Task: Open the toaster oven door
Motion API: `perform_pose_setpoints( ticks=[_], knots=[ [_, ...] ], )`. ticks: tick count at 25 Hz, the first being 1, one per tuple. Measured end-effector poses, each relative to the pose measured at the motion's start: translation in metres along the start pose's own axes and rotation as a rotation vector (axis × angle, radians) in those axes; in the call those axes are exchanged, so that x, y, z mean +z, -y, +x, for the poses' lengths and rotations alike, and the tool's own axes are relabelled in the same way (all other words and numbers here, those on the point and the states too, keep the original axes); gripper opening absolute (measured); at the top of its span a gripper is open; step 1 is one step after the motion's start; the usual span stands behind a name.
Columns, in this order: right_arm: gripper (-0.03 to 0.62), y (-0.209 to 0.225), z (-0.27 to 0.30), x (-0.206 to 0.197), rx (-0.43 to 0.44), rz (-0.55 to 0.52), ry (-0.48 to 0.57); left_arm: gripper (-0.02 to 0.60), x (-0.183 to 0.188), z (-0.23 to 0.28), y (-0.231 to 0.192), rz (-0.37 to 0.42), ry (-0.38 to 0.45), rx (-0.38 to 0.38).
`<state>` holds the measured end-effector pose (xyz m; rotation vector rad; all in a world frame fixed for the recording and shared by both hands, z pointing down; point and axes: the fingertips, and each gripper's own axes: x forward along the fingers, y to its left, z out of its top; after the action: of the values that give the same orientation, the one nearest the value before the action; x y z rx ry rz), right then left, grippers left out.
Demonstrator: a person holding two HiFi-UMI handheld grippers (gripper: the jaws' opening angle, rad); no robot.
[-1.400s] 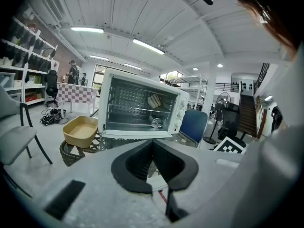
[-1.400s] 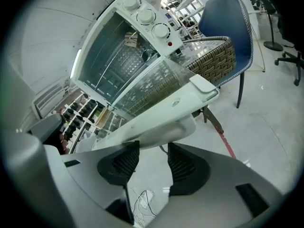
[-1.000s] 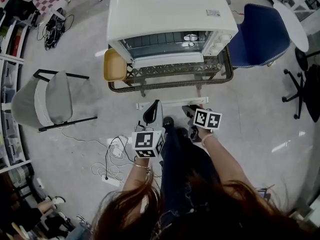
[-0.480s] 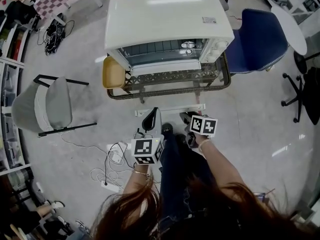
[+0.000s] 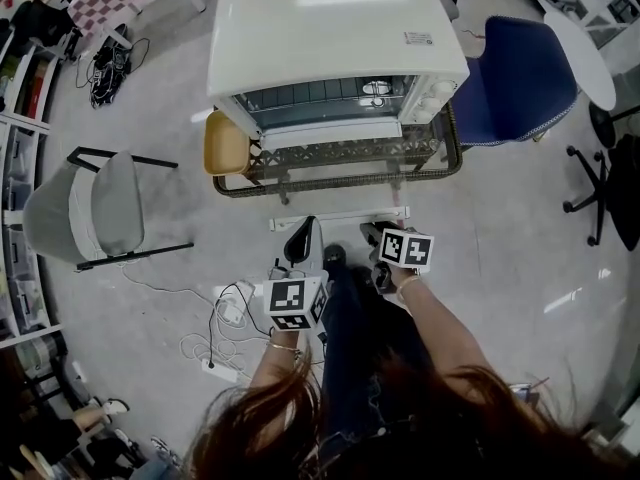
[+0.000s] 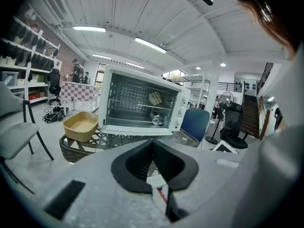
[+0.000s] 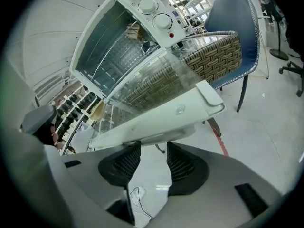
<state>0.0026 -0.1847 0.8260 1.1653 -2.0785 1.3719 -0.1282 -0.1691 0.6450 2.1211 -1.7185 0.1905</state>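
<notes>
- My right gripper (image 7: 153,151) has just closed a little. Its jaws are still partly apart, and only floor shows in the gap.
- A second ago the door (image 5: 330,220) was already hanging down flat from the oven (image 5: 338,28). It lies the same way now. The rest of the scene looks about the same too.
- So I think the job is done. The door is open, and I can see the racks inside the oven.
- I think the small squeeze is just my jaws coming to rest after letting go. It is not a new grab.
- The oven sits on the wicker table (image 5: 440,158), ahead of both my grippers.
- The white front edge of the door sticks out toward me, past the table.
- In the right gripper view that white edge is just past my jaw tips and a bit above them. It is not between them. I cannot tell if one tip touches its underside.
- My left gripper (image 6: 152,144) has its jaws closed, tip to tip, and it holds nothing.
- It points at the open oven from farther back, apart from the door.
</notes>
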Motion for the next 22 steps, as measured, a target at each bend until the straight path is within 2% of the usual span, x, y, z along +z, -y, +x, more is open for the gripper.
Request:
perform_pose_setpoints(
  ticks=[16,22],
  knots=[
    [0.137,0.008,-0.015,-0.011,-0.011,0.017,-0.011,0.014,0.002,-0.003,0.000,0.008,-0.028,0.031],
    [0.120,-0.002,-0.037,-0.014,0.003,-0.058,-0.030,0.014,0.009,-0.006,0.009,0.018,-0.036,0.028]
  ],
)
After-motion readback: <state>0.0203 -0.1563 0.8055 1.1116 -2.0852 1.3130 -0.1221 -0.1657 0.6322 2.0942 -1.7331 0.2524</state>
